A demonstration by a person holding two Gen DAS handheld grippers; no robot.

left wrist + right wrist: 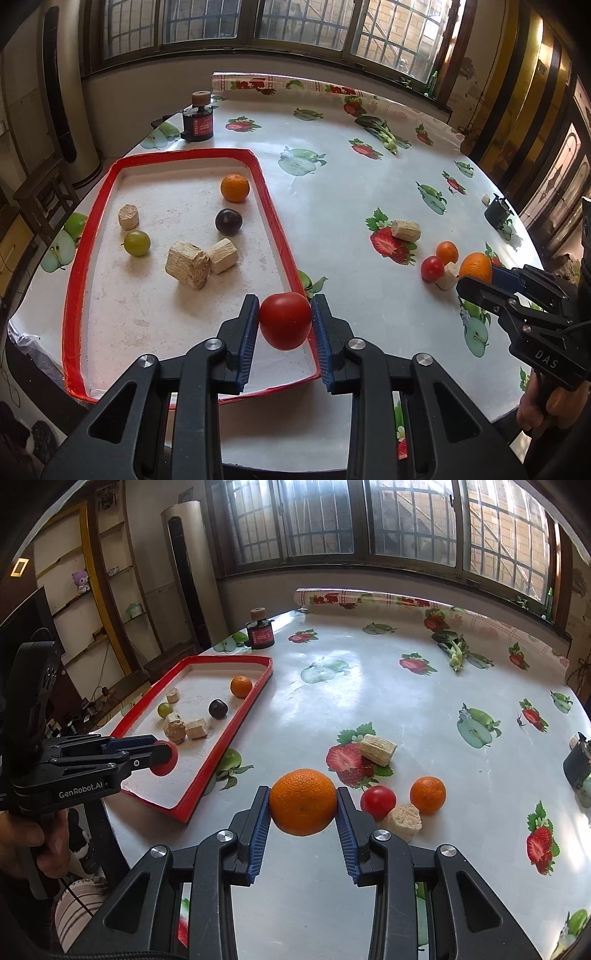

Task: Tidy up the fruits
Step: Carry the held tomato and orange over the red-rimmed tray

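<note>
My left gripper (284, 317) is shut on a red tomato (285, 320), held over the near right corner of the red-rimmed tray (70, 295). Inside the tray lie an orange (235, 188), a dark plum (228, 221), a green fruit (137, 243) and three beige blocks (187, 264). My right gripper (302, 805) is shut on a large orange (303, 801) above the table. Beside it on the table sit a small tomato (378, 802), a small orange (427, 795) and a beige block (402, 821). The left gripper (164, 757) with its tomato shows at the left of the right wrist view.
Another beige block (377, 751) lies on the fruit-print tablecloth (406, 709). A leafy green vegetable (453, 646) lies at the far right. A black-and-red device (260, 629) stands at the far edge beyond the tray, and a dark object (578, 764) sits at the right edge.
</note>
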